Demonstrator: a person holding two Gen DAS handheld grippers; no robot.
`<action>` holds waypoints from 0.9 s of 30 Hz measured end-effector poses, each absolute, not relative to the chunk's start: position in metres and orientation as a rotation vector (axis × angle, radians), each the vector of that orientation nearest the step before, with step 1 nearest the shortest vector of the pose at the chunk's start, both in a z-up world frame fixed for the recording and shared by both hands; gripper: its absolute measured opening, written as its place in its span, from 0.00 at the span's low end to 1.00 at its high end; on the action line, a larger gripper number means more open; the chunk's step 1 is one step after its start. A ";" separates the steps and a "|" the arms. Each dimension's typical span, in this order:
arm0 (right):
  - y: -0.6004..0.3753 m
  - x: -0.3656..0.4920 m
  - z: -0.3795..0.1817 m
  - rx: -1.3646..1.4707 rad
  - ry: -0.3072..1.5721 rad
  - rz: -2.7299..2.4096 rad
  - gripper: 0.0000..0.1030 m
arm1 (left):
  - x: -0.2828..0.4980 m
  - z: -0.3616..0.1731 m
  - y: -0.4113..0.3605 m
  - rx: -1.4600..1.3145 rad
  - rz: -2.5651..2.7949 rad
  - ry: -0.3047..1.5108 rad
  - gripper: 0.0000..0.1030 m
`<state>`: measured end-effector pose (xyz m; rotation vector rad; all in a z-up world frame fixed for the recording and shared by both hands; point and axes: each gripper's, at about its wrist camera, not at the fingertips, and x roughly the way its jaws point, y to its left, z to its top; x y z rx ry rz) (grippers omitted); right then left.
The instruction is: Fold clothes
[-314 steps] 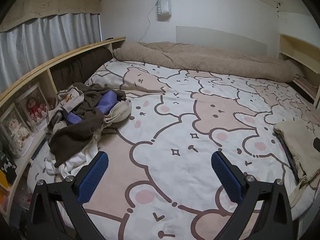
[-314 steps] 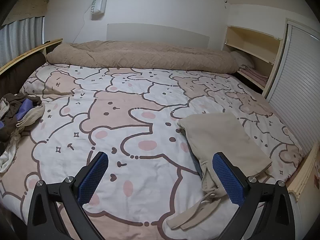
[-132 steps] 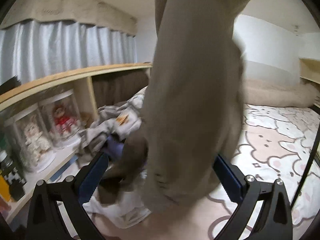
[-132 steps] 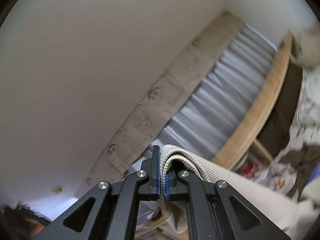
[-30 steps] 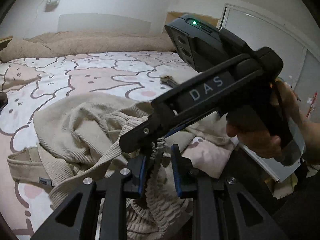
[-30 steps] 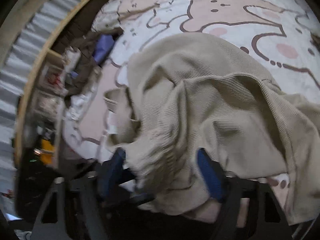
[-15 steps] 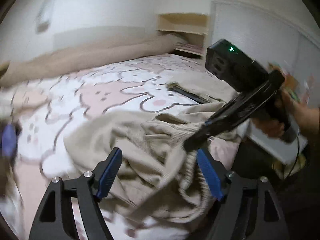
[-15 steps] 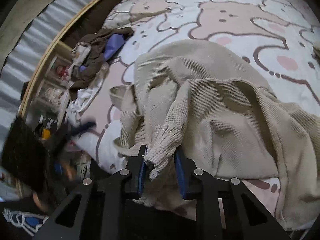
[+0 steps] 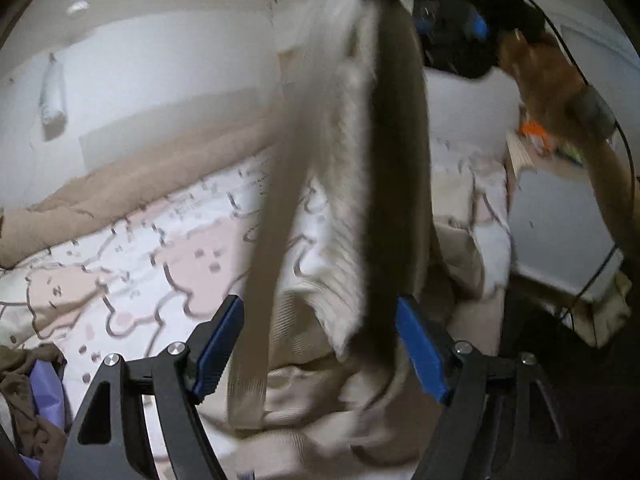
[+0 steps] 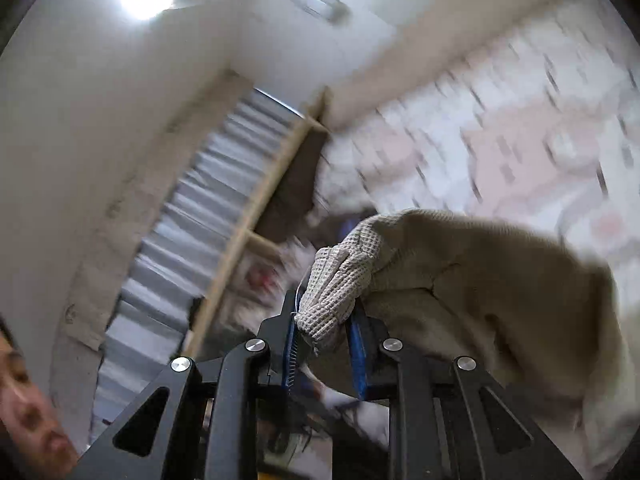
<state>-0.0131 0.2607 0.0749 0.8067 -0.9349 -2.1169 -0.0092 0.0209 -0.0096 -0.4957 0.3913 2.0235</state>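
Observation:
A beige waffle-knit garment hangs in the air over the bed, blurred by motion, and its lower part lies bunched on the bedspread. My right gripper is shut on a bunched edge of that beige garment and points up toward the ceiling. In the left wrist view the right gripper is high at the top, held by a hand. My left gripper is open, and the hanging cloth passes between its blue pads without being pinched.
The bear-print bedspread covers the bed, with a rolled tan blanket along the far wall. A pile of brown and purple clothes lies at the left. A wooden shelf and grey curtain stand at the bed's left side.
The right gripper has swung up, lifting the beige garment off the bed so it hangs. The left gripper stays open below it, and its view has tilted.

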 end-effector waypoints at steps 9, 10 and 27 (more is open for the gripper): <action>0.249 -0.038 0.279 0.298 -0.695 -2.128 0.23 | 0.001 0.053 -0.022 -0.297 2.117 0.234 0.76; 0.248 -0.033 0.299 0.253 -0.654 -2.135 0.23 | 0.002 0.060 -0.028 -0.276 2.127 0.219 0.76; 0.249 -0.054 0.082 1.062 -0.541 -2.321 0.01 | -0.002 0.019 -0.022 -0.440 2.135 0.174 0.87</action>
